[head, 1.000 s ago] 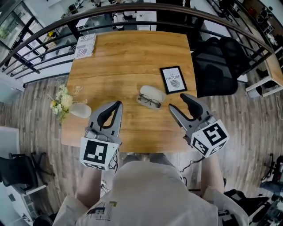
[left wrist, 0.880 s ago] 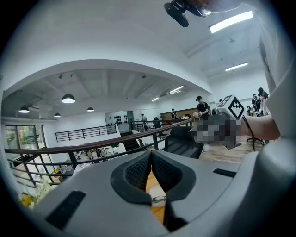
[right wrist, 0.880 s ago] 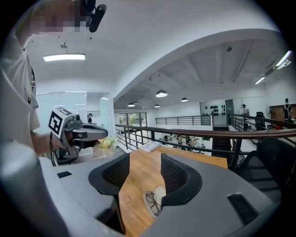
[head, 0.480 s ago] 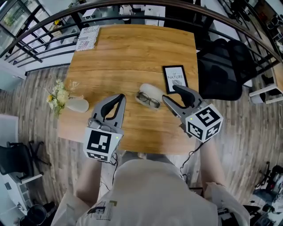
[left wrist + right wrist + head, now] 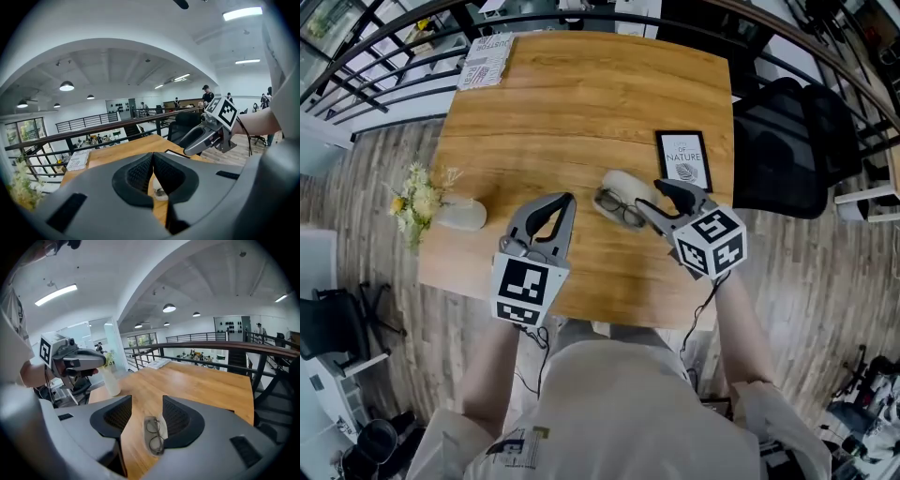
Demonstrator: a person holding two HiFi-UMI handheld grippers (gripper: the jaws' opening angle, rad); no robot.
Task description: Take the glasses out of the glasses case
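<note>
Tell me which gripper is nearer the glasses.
The right gripper: its jaws stand apart right beside the glasses, while the left gripper, jaws together, hangs farther off over the table.

The frame (image 5: 682,157) on the counter (image 5: 581,112) reads "OF NATURE". The booklet's (image 5: 485,62) print is too small to read.

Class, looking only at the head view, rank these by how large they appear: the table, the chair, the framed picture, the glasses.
Largest to smallest:
table
chair, which sits lower and farther from the camera
framed picture
glasses
</note>
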